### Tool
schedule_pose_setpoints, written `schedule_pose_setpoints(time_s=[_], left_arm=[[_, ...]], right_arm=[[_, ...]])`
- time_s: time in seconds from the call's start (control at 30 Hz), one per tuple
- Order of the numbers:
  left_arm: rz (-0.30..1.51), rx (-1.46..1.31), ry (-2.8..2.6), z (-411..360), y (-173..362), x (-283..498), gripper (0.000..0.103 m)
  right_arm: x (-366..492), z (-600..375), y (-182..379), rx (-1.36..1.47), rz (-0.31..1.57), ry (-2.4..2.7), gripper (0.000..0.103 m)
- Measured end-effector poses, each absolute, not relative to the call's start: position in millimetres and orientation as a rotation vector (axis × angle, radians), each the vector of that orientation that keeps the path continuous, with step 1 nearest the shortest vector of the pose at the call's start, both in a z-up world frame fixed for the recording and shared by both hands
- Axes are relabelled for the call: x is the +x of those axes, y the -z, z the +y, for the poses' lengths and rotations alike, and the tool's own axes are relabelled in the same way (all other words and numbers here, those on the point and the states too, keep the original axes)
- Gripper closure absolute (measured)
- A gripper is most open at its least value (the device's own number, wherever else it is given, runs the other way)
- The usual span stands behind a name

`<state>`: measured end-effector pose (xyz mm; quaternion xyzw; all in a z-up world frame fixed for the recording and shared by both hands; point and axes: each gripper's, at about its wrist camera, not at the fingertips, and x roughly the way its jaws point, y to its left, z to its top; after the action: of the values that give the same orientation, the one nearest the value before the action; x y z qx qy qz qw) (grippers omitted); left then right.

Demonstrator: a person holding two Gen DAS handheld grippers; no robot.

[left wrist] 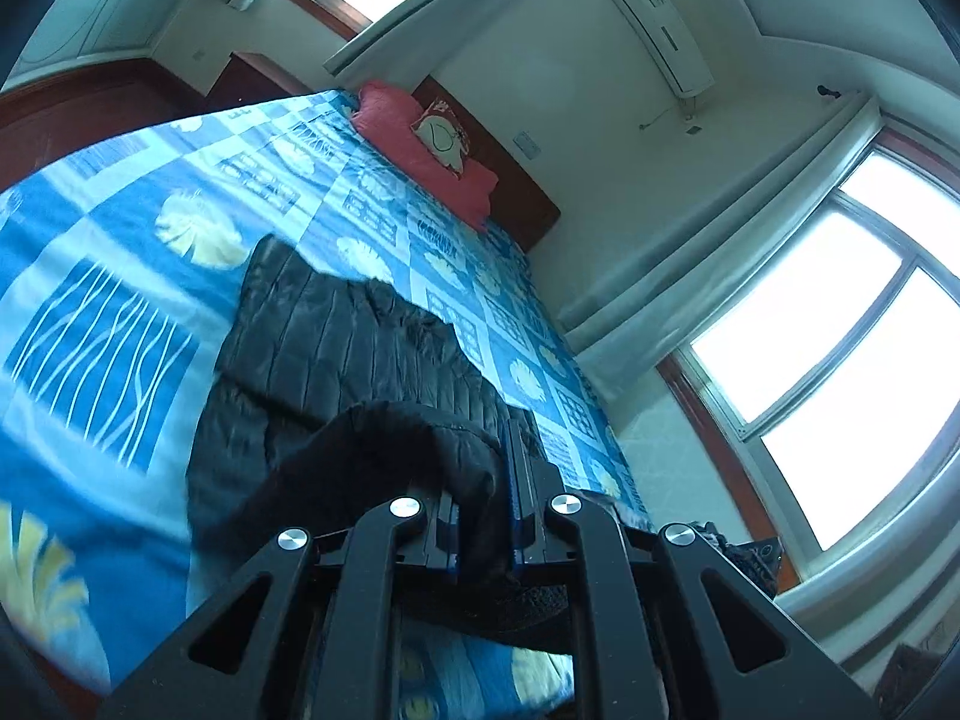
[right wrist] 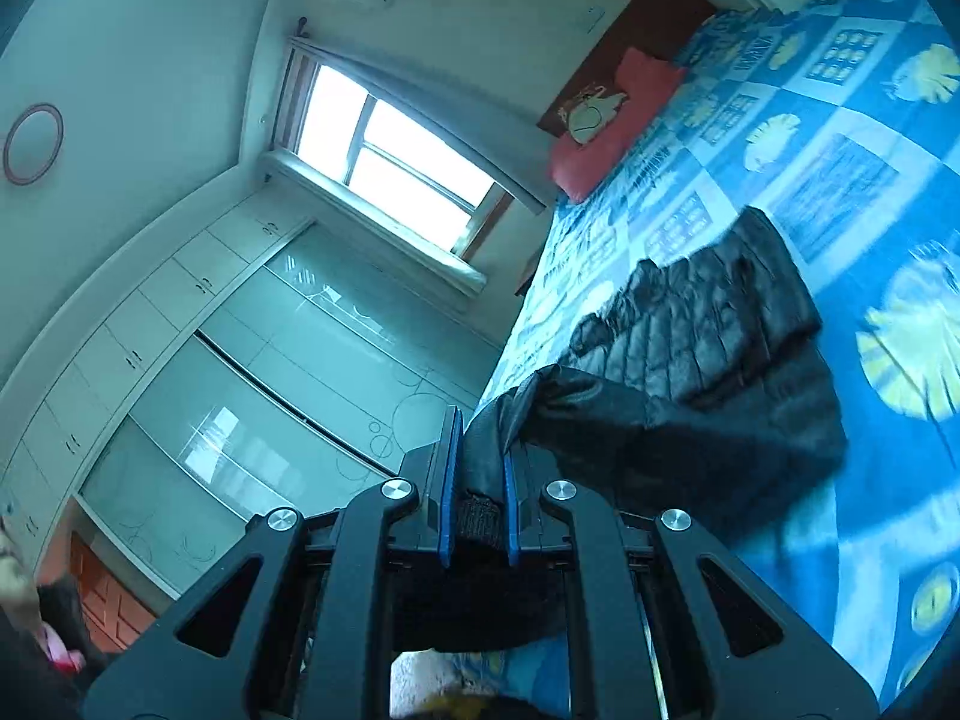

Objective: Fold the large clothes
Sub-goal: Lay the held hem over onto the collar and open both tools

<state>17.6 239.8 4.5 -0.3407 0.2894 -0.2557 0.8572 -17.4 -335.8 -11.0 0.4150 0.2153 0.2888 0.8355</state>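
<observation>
So the jacket (left wrist: 336, 348) is a black quilted puffer, lying on the bed (left wrist: 120, 228) with the blue patterned cover, on the near half, running from the near edge toward the red pillow (left wrist: 420, 150) at the far end. Part of it looks already doubled over on itself.

Both grippers have a piece of it. The left gripper (left wrist: 483, 516) is pinched on a dark bunched edge, fabric humped up between the pads and spilling out on both sides. The right gripper (right wrist: 477, 492) is clamped on what looks like a ribbed knit bit, maybe a cuff or hem, with the shiny shell draping off to the right toward the rest of the jacket (right wrist: 708, 348).

My guess on handling: light for its size, soft, zero stiffness, so whatever isn't held just sags. The shell looks slick, so I'd expect it to slide out of a shallow pinch, and the padding is springy so folds will want to pop back open. The knit trim seems the better thing to grab, grippier and thinner than a puffy panel. I'd take seams, hem or cuffs, both ends of one edge, and keep it taut between the grippers while laying it over.
</observation>
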Motion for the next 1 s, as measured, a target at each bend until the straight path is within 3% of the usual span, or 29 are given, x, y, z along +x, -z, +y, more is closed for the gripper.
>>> schedule_pose_setpoints(time_s=[0.37,0.67,1.0], left_arm=[[0.649,-0.704,0.448,228.8,-3.4,201.0,0.092],[0.817,-0.692,0.295,216.8,75.7,325.0,0.092],[0.902,-0.628,0.214,210.1,144.1,369.3,0.091]], right_arm=[[192.8,-344.8,19.8,0.926,0.516,-0.461,0.091],[320.4,-343.3,95.6,0.906,0.679,-0.283,0.090],[372.8,-333.7,184.3,0.809,0.809,-0.150,0.092]])
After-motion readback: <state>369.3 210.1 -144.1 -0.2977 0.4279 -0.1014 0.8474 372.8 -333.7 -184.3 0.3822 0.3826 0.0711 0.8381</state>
